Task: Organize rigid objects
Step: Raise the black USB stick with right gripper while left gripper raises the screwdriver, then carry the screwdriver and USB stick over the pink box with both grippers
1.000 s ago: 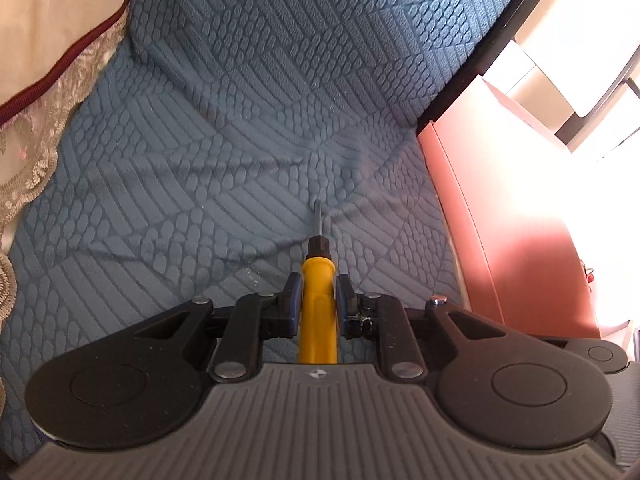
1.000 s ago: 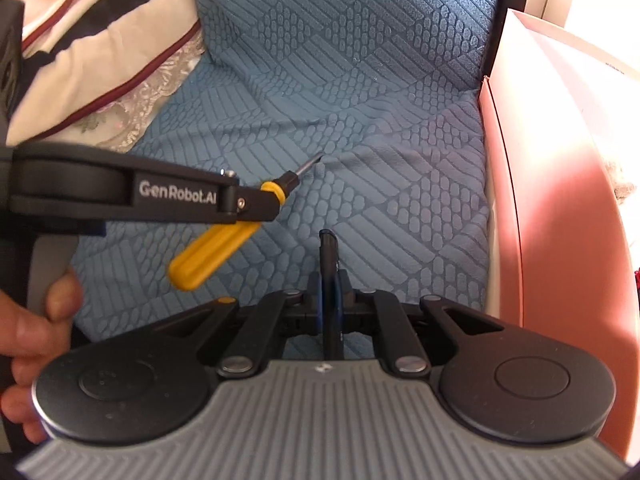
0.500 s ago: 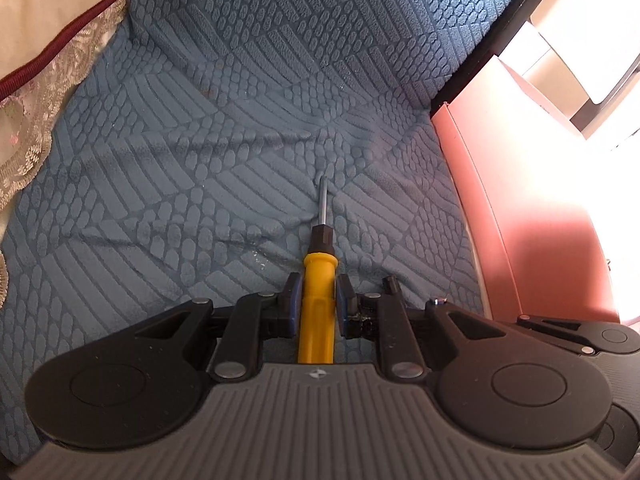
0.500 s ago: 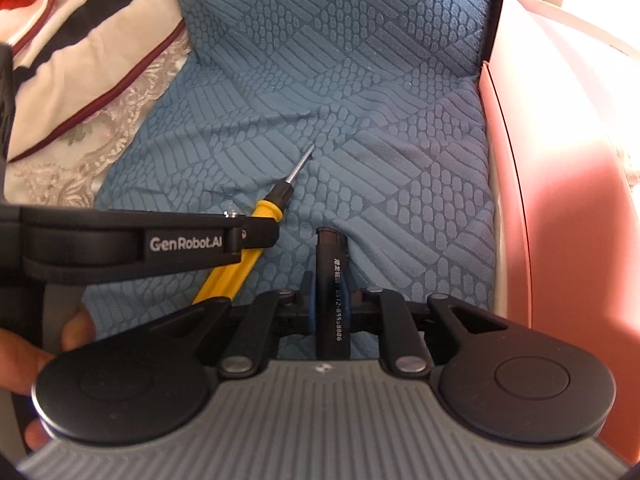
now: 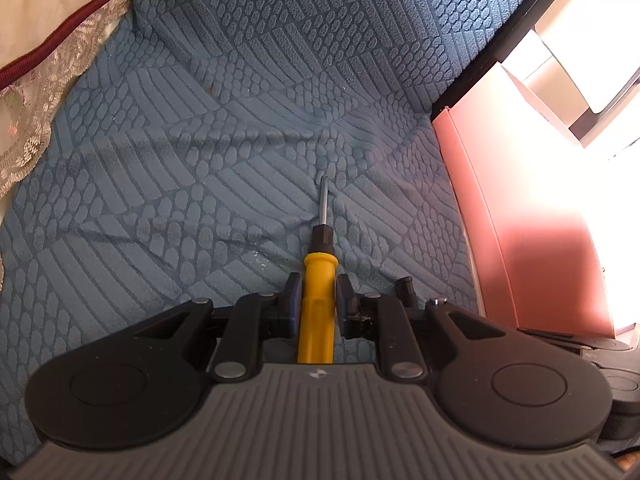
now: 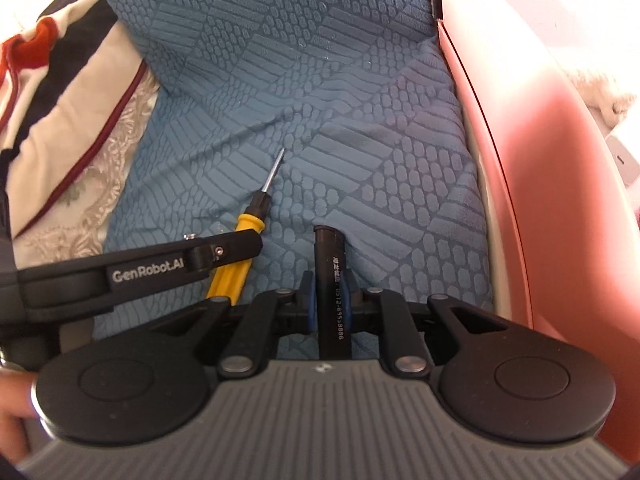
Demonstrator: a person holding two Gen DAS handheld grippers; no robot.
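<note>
- Left gripper [image 5: 316,294] closed on the yellow screwdriver [image 5: 318,280], blue pads [image 5: 294,292] pressing the handle from both sides.
- Screwdriver pointing forward along the fingers, black collar and metal shaft lying down on the blue textured cover [image 5: 200,140]; tip touching the fabric or just above it — cannot tell which.
- In the right wrist view, same screwdriver [image 6: 244,236] seen slanted, tip up and to the right, handle partly hidden behind the left gripper's arm [image 6: 160,268].
- On that arm, white writing readable: "GenRobot.AI".
- Right gripper [image 6: 329,300] clamped on a black cylinder [image 6: 330,280], held upright in the picture between the blue pads [image 6: 308,304], its far end low over the cover.
- On the cylinder, white print running along its length: some small characters, not readable, then digits that look like "0512-6958086" — not sure of every digit.
- Black cylinder and screwdriver near each other, side by side, not touching.
- Tip of the black cylinder also visible in the left wrist view [image 5: 404,286], just to the right of the left gripper's fingers.
- Pink box [image 6: 540,160] along the right edge of the cover, strongly lit by sun.
- Cream cloth with lace edge and dark red piping [image 5: 48,60] at the left side.
- Part of a hand [image 6: 12,400] at the lower left edge of the right wrist view.
</note>
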